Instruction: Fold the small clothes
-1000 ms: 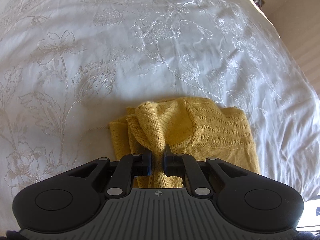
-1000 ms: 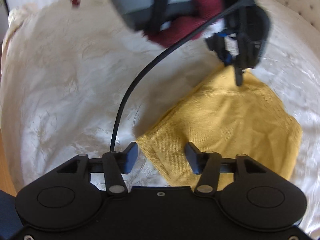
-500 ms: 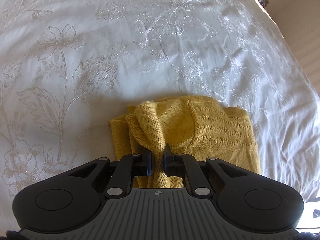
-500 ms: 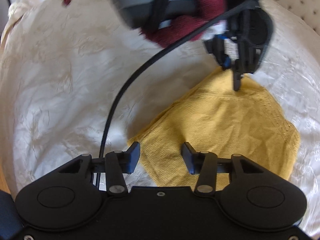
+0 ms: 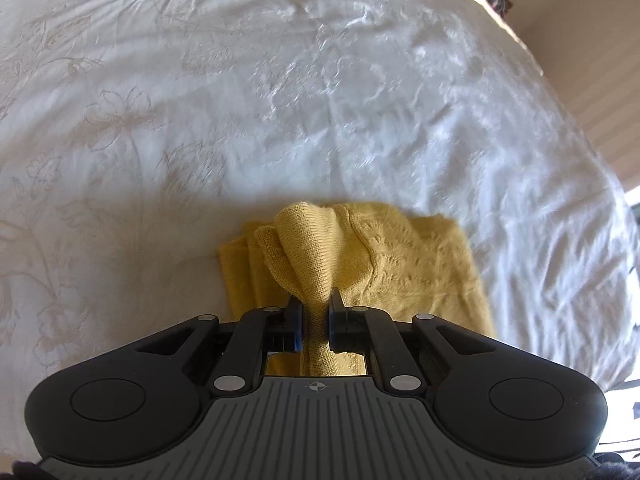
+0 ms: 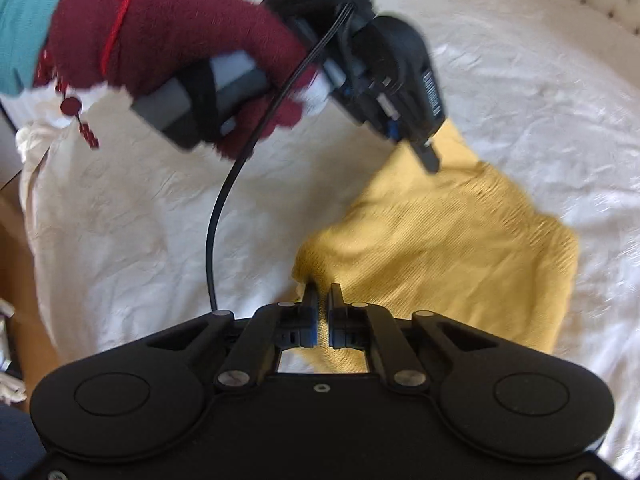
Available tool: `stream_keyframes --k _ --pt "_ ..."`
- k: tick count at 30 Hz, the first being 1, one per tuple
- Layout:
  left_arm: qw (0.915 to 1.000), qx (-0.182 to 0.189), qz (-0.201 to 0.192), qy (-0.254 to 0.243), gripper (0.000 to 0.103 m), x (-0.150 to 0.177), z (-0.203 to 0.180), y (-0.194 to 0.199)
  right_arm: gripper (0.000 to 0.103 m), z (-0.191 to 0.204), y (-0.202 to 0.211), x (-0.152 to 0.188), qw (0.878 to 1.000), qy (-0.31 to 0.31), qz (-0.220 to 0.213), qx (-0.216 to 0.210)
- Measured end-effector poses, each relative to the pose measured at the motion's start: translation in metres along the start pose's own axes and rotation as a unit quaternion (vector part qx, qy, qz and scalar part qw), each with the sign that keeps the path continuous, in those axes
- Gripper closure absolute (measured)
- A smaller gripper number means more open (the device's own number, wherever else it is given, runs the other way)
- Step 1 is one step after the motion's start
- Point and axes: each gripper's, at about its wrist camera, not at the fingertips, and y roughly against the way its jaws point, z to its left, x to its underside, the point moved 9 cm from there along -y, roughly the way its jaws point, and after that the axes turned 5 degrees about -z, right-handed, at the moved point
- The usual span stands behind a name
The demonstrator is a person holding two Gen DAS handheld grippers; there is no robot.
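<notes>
Yellow knit garment (image 5: 416, 264) lies part-folded on white embroidered bedspread (image 5: 240, 100). Left gripper (image 5: 316, 316): fingers clamped on a raised fold of the knit, cloth bunched between them. Right gripper (image 6: 323, 300): fingers have just been closing, now pinched nearly together on the garment's near corner. Left hand (image 6: 180, 52) in maroon glove, black cable (image 6: 224, 208) trailing.

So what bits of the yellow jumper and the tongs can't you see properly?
- Yellow jumper, left wrist view: its near edge is hidden behind the left tongs.
- Right wrist view: the right tongs cover the corner they pinch; the knit looks blurred.
- Left tongs' tips, right wrist view: blurred, so the grip is unclear there.
- What garment it is: folded, can't tell.
</notes>
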Motion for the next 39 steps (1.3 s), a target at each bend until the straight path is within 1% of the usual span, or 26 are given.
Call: stream_keyframes --k 1,2,3,4,5,6,7,8,9,10,11,12,13,15,16,18,20,23,27,28,30,32,33,34,37,39 --pt "0.9998 -0.016 0.007 -0.011 0.089 0.004 0.005 -0.006 0.093 0.004 -0.01 0.005 1.0 0.007 0.01 -0.005" --pt "0.9992 -0.033 0.01 -0.021 0.085 0.008 0.01 -0.013 0.092 0.01 -0.019 0.011 1.0 0.016 0.023 -0.007" --pt "0.9986 -0.046 0.009 -0.024 0.08 0.011 0.015 -0.018 0.088 0.012 -0.028 0.016 0.999 0.021 0.037 -0.008" --pt "0.9987 -0.047 0.002 -0.018 0.071 0.013 0.02 -0.024 0.081 0.013 -0.035 0.021 0.998 0.019 0.051 -0.012" --pt "0.9987 -0.05 -0.005 -0.008 0.056 0.014 0.024 -0.025 0.081 0.014 -0.037 0.024 0.998 0.012 0.058 -0.02" --pt "0.9985 -0.053 -0.012 0.006 0.05 0.015 0.029 -0.025 0.079 0.013 -0.035 0.024 0.998 0.005 0.056 -0.024" --pt "0.9983 -0.052 -0.016 0.018 0.039 0.015 0.034 -0.024 0.067 0.011 -0.029 0.023 0.998 -0.001 0.05 -0.028" --pt "0.9983 -0.048 -0.019 0.026 0.032 0.016 0.036 -0.022 0.06 0.008 -0.021 0.021 0.999 -0.01 0.04 -0.032" --pt "0.9983 -0.044 -0.021 0.031 0.03 0.016 0.038 -0.019 0.045 0.003 -0.012 0.019 0.999 -0.021 0.029 -0.033" --pt "0.9982 -0.046 -0.025 0.03 0.025 0.016 0.039 -0.014 0.033 -0.006 -0.002 0.017 0.999 -0.037 0.016 -0.034" --pt "0.9977 -0.053 -0.032 0.028 0.02 0.015 0.041 -0.008 0.03 -0.013 0.007 0.014 0.998 -0.054 0.004 -0.033" --pt "0.997 -0.06 -0.042 0.026 0.019 0.014 0.041 -0.001 0.026 -0.023 0.017 0.011 0.997 -0.072 -0.01 -0.028" --pt "0.996 -0.066 -0.054 0.027 0.017 0.012 0.041 0.007 0.016 -0.035 0.027 0.008 0.995 -0.093 -0.025 -0.018" --pt "0.9944 -0.068 -0.074 0.032 0.01 0.01 0.038 0.02 0.001 -0.059 0.039 0.001 0.99 -0.132 -0.05 -0.003" --pt "0.9939 -0.068 -0.08 0.033 0.005 0.01 0.036 0.025 0.001 -0.071 0.041 -0.002 0.987 -0.152 -0.058 0.003" --pt "0.9941 -0.066 -0.083 0.025 0.005 0.012 0.028 0.026 0.001 -0.096 0.04 -0.007 0.98 -0.186 -0.064 0.011" --pt "0.9947 -0.068 -0.077 0.015 0.005 0.016 0.022 0.021 0.001 -0.117 0.035 -0.015 0.977 -0.203 -0.07 0.014" --pt "0.9958 -0.071 -0.058 0.01 0.005 0.025 0.019 0.003 0.001 -0.133 0.022 -0.027 0.974 -0.212 -0.075 -0.014" --pt "0.9958 -0.087 -0.027 0.005 0.005 0.036 0.027 -0.021 0.001 -0.156 -0.01 -0.033 0.976 -0.209 -0.052 -0.033" --pt "0.996 -0.086 -0.025 0.007 0.001 0.038 0.029 -0.025 0.001 -0.164 -0.018 -0.03 0.976 -0.214 -0.04 -0.027" --pt "0.9963 -0.081 -0.024 0.017 0.0 0.039 0.033 -0.029 0.001 -0.184 -0.029 -0.021 0.973 -0.229 -0.017 0.001" --pt "0.9964 -0.08 -0.023 0.019 0.0 0.039 0.034 -0.03 0.001 -0.206 -0.034 -0.012 0.97 -0.239 -0.002 0.053" --pt "0.9964 -0.08 -0.022 0.016 0.0 0.039 0.034 -0.03 0.001 -0.216 -0.034 -0.007 0.966 -0.248 0.009 0.076" --pt "0.9964 -0.081 -0.023 0.015 0.0 0.04 0.034 -0.029 0.001 -0.225 -0.032 -0.003 0.961 -0.263 0.011 0.087" --pt "0.9964 -0.075 -0.029 0.025 0.0 0.039 0.033 -0.021 0.001 -0.237 -0.009 0.002 0.943 -0.322 -0.031 0.074" --pt "0.9964 -0.066 -0.038 0.037 0.0 0.042 0.03 -0.012 0.001 -0.236 0.008 0.007 0.937 -0.342 -0.05 0.059"
